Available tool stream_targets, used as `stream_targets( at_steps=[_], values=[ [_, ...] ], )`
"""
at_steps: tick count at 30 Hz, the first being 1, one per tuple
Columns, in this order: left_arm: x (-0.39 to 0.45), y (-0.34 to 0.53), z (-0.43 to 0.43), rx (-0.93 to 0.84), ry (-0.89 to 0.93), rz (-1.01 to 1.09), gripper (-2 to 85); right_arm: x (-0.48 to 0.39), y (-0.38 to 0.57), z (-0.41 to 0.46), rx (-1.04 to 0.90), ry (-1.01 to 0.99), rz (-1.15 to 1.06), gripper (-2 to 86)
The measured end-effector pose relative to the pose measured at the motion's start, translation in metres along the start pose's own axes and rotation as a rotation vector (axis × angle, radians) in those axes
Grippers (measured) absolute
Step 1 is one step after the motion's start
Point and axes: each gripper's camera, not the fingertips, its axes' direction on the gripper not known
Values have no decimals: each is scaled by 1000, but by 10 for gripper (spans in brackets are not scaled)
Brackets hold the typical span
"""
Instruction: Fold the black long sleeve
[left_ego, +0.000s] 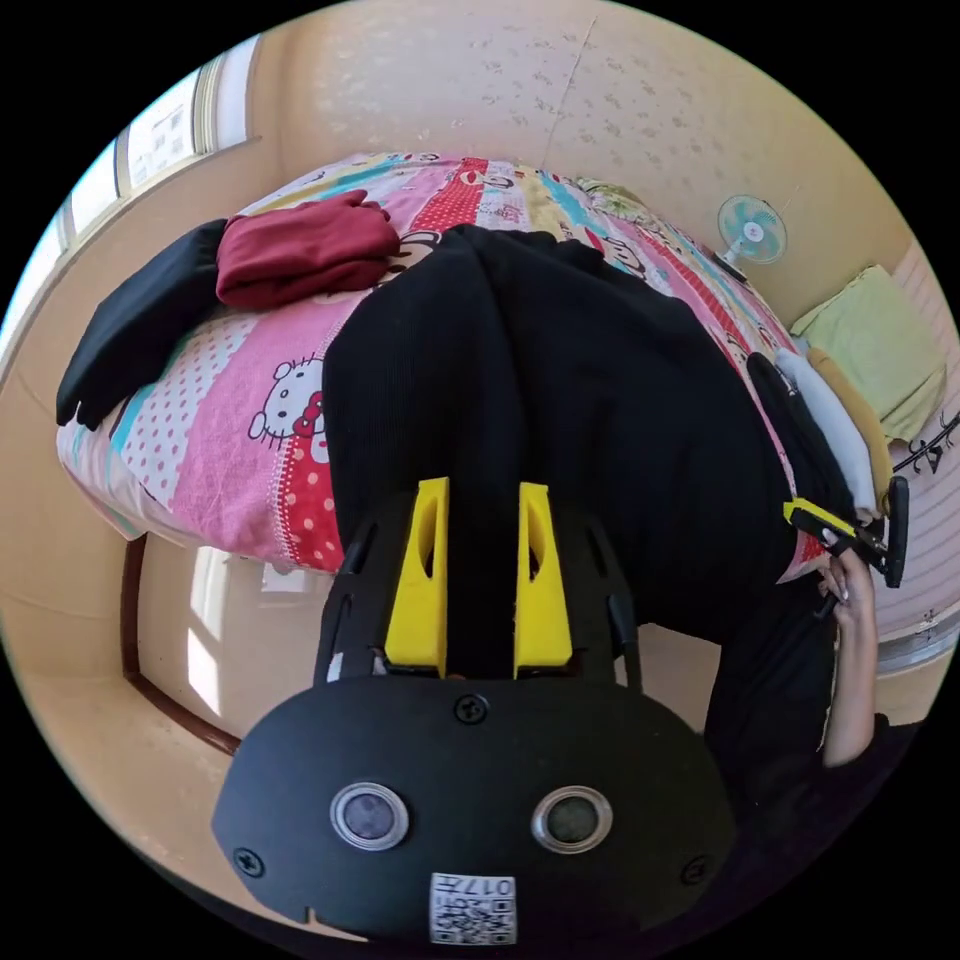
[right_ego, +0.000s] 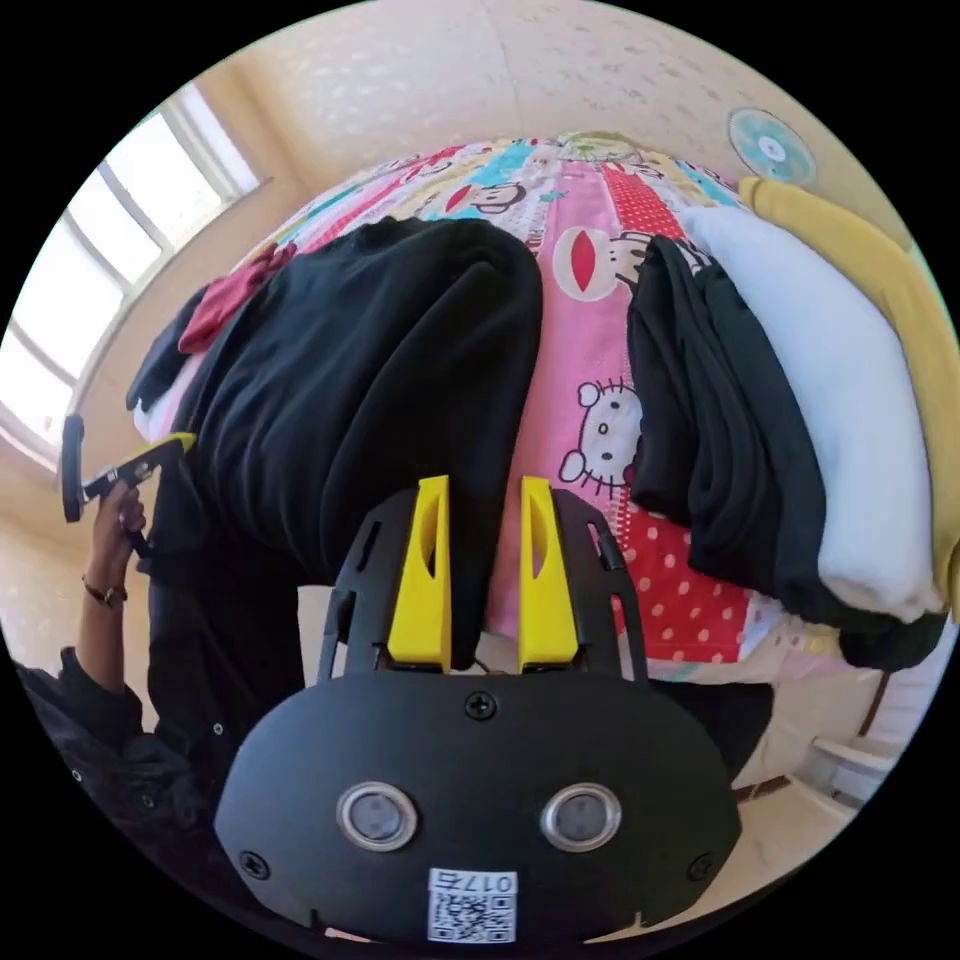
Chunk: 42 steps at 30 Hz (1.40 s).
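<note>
Left claw (left_ego: 482, 500) and right claw (right_ego: 484, 500) each clenched on black long sleeve (left_ego: 530, 400), draped over bed (left_ego: 230, 420) edge.

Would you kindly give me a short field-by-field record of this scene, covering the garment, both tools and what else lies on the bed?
garment: black ribbed long sleeve, spread on the patterned cartoon bedsheet, its near edge hanging over the bed's edge
left tool: yellow jaws either side of a black fabric fold
right tool: yellow jaws around the garment's edge
folded stack: black, white and yellow clothes, beside the garment
other clothes: dark red folded garment at the far corner
background: small teal fan
</note>
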Motion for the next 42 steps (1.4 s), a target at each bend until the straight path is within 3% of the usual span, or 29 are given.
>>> stream_targets(
  at_steps=[2,4,6,9,11,13,15,16,18,21,23,24,26,27,31,34,38,40,42],
  values=[
    [-5,-14,-2,-64,18,35,54,-7,-30,-16,-109,-1,-111,39],
    [-34,-23,-32,9,120,-58,34,-10,-58,-56,-112,29,-192,35],
    [-88,-32,-102,231,116,-151,29,-3,-90,-145,71,180,-201,34],
    [-164,-42,-162,356,-63,-327,37,30,-134,-238,312,416,-32,43],
    [-210,-32,-174,377,-108,-517,47,54,-153,-262,357,513,115,56],
    [-229,-14,-175,383,-31,-566,86,57,-155,-271,350,481,173,109],
    [-214,13,-155,431,83,-487,108,26,-131,-249,409,351,93,122],
    [-207,17,-145,418,119,-446,108,17,-125,-236,404,302,65,122],
    [-173,20,-85,219,278,-313,113,-14,-108,-163,263,61,-29,121],
    [-134,23,-11,-42,298,-236,133,-40,-92,-56,-7,-213,-48,117],
    [-116,24,25,-189,312,-201,132,-53,-80,-22,-28,-239,-31,105],
    [-106,22,38,-239,282,-155,127,-61,-75,-29,40,-160,-56,82],
    [-93,18,33,-263,148,-48,82,-63,-92,-36,-48,-200,-123,44],
    [-87,12,31,-311,190,32,64,-56,-103,-49,-75,-238,-137,37],
    [-88,17,-9,-346,328,120,46,-42,-119,-122,-90,-257,-250,30],
    [-86,46,-30,-408,368,164,48,-46,-111,-158,-213,-160,-347,29],
    [-114,94,-4,-449,323,-67,78,-51,-111,-115,-376,-251,-276,30],
    [-144,107,-6,-372,375,-211,99,-53,-116,-105,-429,-215,-231,27],
    [-188,111,-33,-167,430,-344,114,-59,-137,-134,-278,-117,-184,22]
  ],
)
